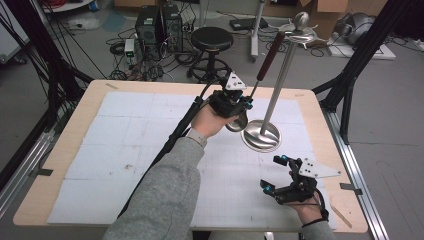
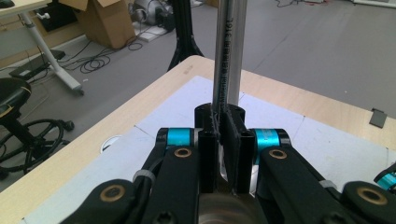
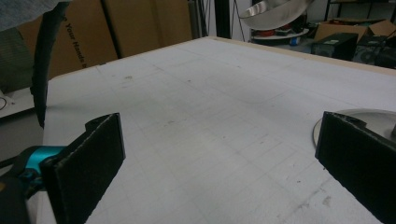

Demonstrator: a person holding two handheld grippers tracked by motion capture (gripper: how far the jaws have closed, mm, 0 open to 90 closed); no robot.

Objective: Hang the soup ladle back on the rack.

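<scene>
At the table's point(image 1: 75, 150) far middle, my left tool point(image 1: 235, 107) clamps the ladle point(image 1: 265, 65) upright, just left of the steel stand point(image 1: 262, 135); my right tool point(image 1: 280, 175) gapes wide, near right.

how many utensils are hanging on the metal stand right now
0 that I can see. The one ladle in sight is clamped in the left gripper, bowl down by the stand base, dark red handle leaning up toward the top hooks. The far side of the hooks may hide something.
</scene>
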